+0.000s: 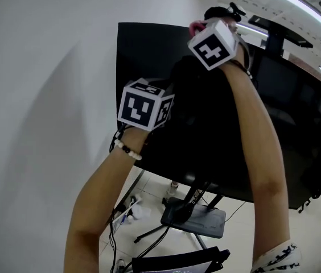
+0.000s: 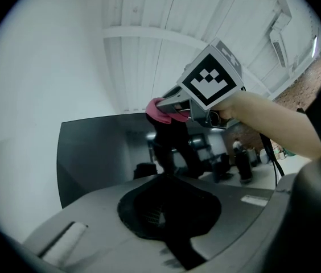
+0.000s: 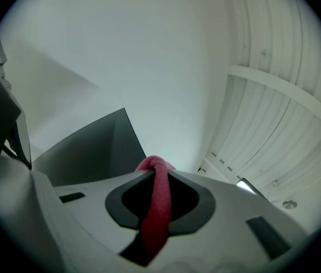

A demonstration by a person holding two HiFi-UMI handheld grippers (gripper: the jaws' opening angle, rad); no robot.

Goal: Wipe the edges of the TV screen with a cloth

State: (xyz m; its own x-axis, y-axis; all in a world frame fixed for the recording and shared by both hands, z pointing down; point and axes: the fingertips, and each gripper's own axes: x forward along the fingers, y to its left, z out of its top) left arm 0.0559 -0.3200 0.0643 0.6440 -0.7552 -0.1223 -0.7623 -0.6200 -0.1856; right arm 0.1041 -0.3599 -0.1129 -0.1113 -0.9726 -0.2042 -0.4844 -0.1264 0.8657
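Observation:
The black TV screen (image 1: 149,56) stands on a floor stand against a white wall. My right gripper (image 1: 201,32) is raised to the TV's top edge, shut on a pink cloth (image 1: 195,27). In the right gripper view the cloth (image 3: 156,203) runs out between the closed jaws, its tip at the TV's upper corner (image 3: 92,144). The left gripper view shows the right gripper (image 2: 172,108) pressing the cloth (image 2: 159,111) on the top edge of the TV (image 2: 98,152). My left gripper (image 2: 163,178) is lower, in front of the screen, shut with nothing in it.
The stand's base (image 1: 194,218) and cables (image 1: 126,215) lie on the floor under the TV. A dark object (image 1: 177,260) sits near my feet. The white wall (image 1: 46,95) is to the left; the screen reflects a room with ceiling lights.

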